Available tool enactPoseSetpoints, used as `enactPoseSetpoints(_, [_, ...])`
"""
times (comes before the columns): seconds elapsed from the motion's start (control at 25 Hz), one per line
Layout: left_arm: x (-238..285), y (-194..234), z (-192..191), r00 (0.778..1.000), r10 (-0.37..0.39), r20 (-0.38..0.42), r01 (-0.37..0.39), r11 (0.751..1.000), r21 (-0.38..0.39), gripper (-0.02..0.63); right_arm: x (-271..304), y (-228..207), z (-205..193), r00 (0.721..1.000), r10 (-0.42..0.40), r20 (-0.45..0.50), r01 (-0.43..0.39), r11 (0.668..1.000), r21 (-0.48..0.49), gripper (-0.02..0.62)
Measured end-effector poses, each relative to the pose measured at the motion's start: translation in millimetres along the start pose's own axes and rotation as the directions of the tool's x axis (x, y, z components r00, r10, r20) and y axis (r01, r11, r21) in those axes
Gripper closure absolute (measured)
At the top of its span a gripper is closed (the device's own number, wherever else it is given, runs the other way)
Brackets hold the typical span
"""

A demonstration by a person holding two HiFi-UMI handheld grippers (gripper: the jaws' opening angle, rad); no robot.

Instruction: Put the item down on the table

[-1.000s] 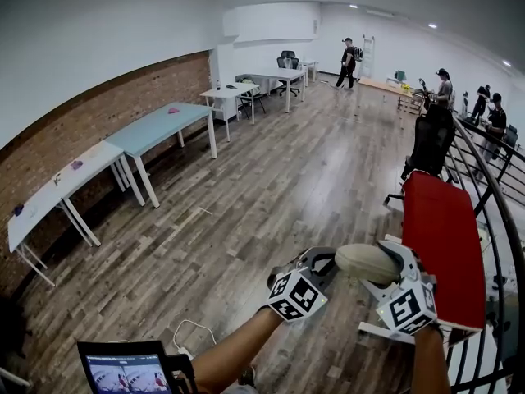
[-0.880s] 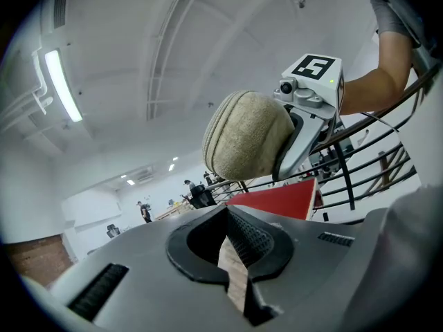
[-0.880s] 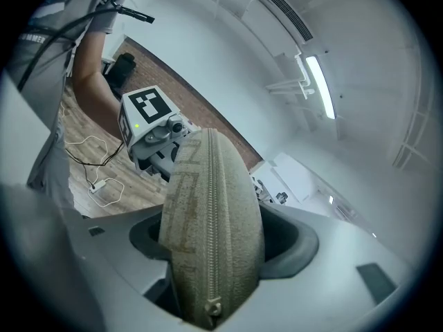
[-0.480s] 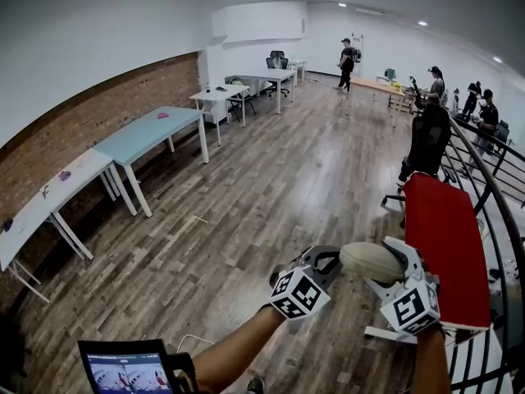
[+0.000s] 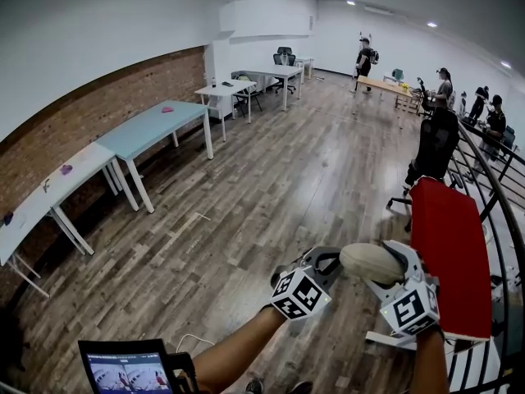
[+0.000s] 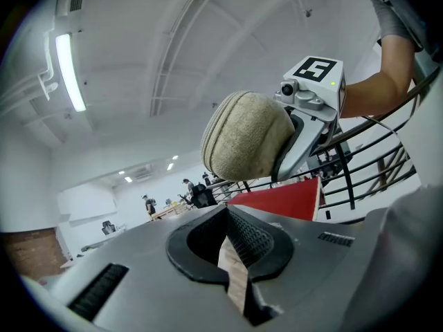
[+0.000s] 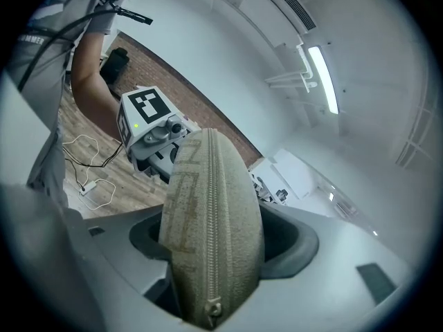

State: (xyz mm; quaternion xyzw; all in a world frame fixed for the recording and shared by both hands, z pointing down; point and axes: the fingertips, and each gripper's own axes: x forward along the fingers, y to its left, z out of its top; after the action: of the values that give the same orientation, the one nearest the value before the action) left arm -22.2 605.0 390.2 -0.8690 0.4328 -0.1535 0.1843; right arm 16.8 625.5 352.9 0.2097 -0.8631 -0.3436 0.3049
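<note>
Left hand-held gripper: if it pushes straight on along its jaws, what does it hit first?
Most likely the beige zip pouch clamped in the right hand-held gripper: it sits just ahead of the left hand-held gripper, slightly above its shut jaws. It might pass just under; depth is unclear.

Pale tables (image 5: 152,130) lined the brick wall (image 5: 98,109) at left; a wood-plank floor (image 5: 271,187) stretched far beneath ceiling lights (image 5: 351,2), black railing (image 5: 490,183) at right.
</note>
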Motion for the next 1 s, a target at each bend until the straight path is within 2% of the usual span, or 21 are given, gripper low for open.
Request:
enactPoseSetpoints(0.4, [22, 32, 2, 0.998, 0.051, -0.034, -0.051, 0.999, 0.006, 0.604, 30, -34, -2, 0.997, 0.048, 0.055, -0.046, 0.998, -0.036, 0.291])
enactPoseSetpoints(0.72, [59, 50, 13, 0.994, 0.091, -0.055, -0.09, 0.996, 0.02, 0.604, 37, -72, -22, 0.994, 0.07, 0.085, -0.065, 0.996, -0.062, 0.291])
enactPoseSetpoints(0.88, [53, 58, 19, 0.993, 0.102, -0.058, -0.101, 0.995, 0.021, 0.604, 37, -79, -15, 0.993, 0.073, 0.091, -0.067, 0.995, -0.07, 0.291])
enactPoseSetpoints(1.0, [100, 48, 10, 0.992, 0.108, -0.069, -0.106, 0.994, 0.029, 0.604, 41, -96, -61, 0.992, 0.072, 0.107, -0.065, 0.996, -0.062, 0.291])
